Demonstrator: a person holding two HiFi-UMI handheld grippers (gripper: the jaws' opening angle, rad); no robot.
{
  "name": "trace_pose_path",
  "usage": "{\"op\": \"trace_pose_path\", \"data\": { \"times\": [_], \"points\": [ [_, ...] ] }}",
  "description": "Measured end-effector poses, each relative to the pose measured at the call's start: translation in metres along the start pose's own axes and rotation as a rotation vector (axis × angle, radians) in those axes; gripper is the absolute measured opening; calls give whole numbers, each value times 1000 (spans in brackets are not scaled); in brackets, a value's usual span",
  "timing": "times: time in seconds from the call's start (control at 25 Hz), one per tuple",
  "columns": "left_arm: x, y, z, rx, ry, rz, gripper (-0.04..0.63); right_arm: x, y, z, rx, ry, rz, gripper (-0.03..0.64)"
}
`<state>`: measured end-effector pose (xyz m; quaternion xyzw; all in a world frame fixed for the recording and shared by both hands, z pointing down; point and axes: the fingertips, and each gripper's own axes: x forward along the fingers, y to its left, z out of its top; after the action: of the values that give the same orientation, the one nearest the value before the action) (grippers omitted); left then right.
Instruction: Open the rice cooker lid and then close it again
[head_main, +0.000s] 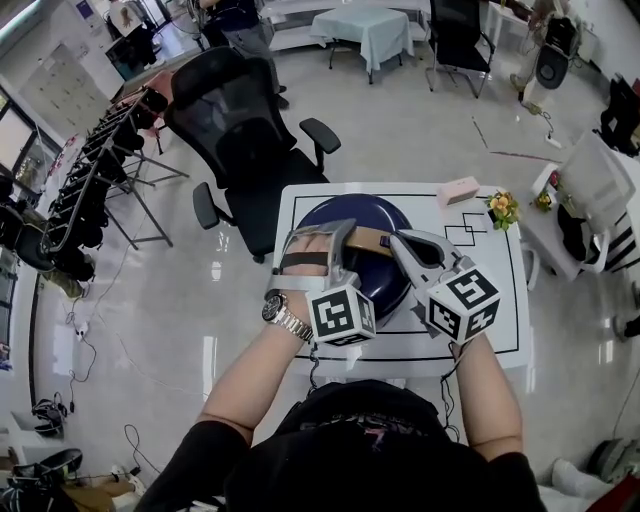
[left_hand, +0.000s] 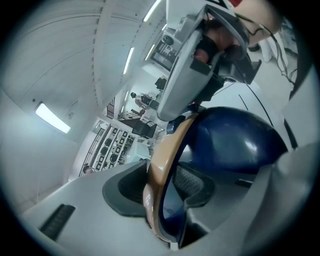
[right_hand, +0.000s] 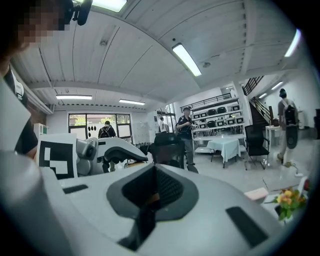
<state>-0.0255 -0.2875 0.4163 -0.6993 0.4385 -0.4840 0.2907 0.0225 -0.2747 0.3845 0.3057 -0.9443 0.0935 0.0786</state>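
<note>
handle (left_hand: 167, 160) pinched in our left gripper (head_main: 350, 235) to steer the lid (head_main: 352, 212); our right gripper (head_main: 396, 240), pressed together, seems to brace its right end.

Black shirt (head_main: 350, 455), silver wristwatch (head_main: 284, 316)

one rice cooker (head_main: 352, 214), two tools (head_main: 346, 233) (head_main: 397, 242), one pink box (head_main: 458, 190)
</note>
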Motion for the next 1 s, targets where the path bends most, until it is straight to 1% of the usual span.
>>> {"op": "trace_pose_path", "data": {
  "times": [0.32, 0.52, 1.0],
  "points": [
    [8, -16, 4, 56, 31, -12, 158, -4, -10, -20, 40, 8, 8, 2],
    [13, -24, 4, 70, 48, -28, 161, -4, -14, -29, 58, 12, 17, 2],
    [19, -36, 6, 116, 87, -23, 164, -7, -20, -46, 84, 25, 39, 2]
  ]
}}
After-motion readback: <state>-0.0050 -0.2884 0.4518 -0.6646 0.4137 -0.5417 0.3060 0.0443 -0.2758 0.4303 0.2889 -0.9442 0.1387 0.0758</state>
